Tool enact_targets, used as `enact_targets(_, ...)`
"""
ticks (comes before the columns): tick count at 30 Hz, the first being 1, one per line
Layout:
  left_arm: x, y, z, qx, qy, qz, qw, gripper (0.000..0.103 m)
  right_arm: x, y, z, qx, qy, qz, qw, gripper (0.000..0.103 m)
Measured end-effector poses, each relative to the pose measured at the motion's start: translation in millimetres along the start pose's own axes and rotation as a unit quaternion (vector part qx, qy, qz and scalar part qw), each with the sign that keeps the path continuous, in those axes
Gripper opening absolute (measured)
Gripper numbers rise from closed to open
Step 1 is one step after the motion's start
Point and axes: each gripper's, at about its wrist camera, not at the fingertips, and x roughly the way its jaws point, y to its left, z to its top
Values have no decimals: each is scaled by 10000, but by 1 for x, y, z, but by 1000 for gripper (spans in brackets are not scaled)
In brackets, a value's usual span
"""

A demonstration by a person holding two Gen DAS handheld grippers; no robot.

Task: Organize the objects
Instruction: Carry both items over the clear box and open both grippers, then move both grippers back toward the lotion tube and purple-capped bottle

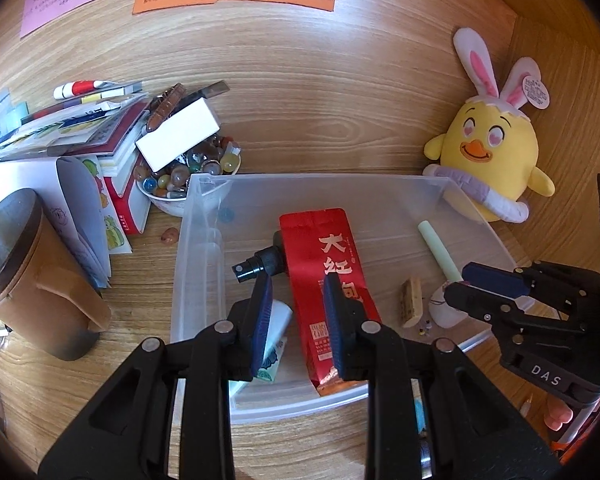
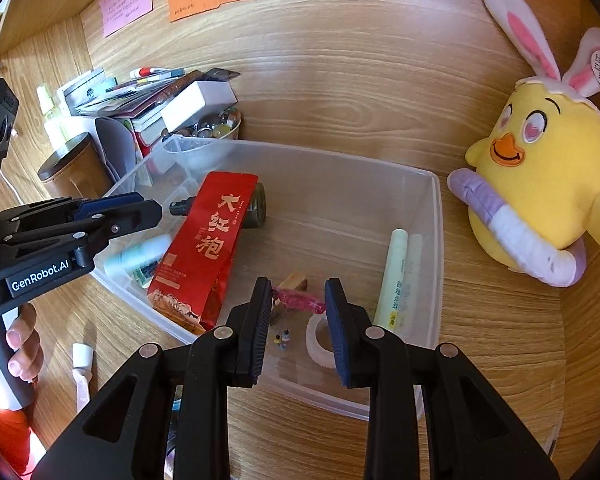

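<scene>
The clear bin (image 2: 436,208) stood on the wooden surface (image 2: 500,340) between the clutter pile (image 1: 100,128) and the plush chick (image 2: 540,184), and it held the red tea pouch (image 2: 208,248), a black spray bottle (image 1: 260,264), two pale tubes (image 2: 396,276), a tape roll (image 2: 320,340) and a pink charm (image 2: 300,300). Both the left gripper (image 1: 298,284) and the right gripper (image 2: 298,300) hung over the bin, jaws a little apart and holding nothing. I judged that the walls left little room, so a jaw could catch the rim and push the bin, or the two grippers could hit each other.
</scene>
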Motion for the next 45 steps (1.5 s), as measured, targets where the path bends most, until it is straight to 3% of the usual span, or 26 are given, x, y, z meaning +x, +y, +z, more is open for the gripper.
enact_targets(3,-3,-3,-1,49,-27,13,10000,38,0,0,0,3,46,23,10000,26)
enact_targets(7,-15,-9,-3,138,-158,81,9997,57,-4,1,0,28,20,20,10000,41)
enact_targets(10,-26,-13,-4,203,-282,83,9994,65,-12,2,0,17,-102,-35,9999,50)
enact_targets(19,-59,-27,-15,309,-607,216,9974,95,-38,9,-4,-33,-392,-144,9991,66)
enact_targets(26,-73,-29,-33,263,-523,218,9980,99,-61,13,-18,-164,-600,-272,9977,74)
enact_targets(33,-70,-23,-73,104,-55,225,9997,99,-79,13,-39,-146,-670,-286,9972,75)
enact_targets(45,-67,-19,-132,-206,473,355,9980,99,-72,23,-86,-116,-317,-77,9994,75)
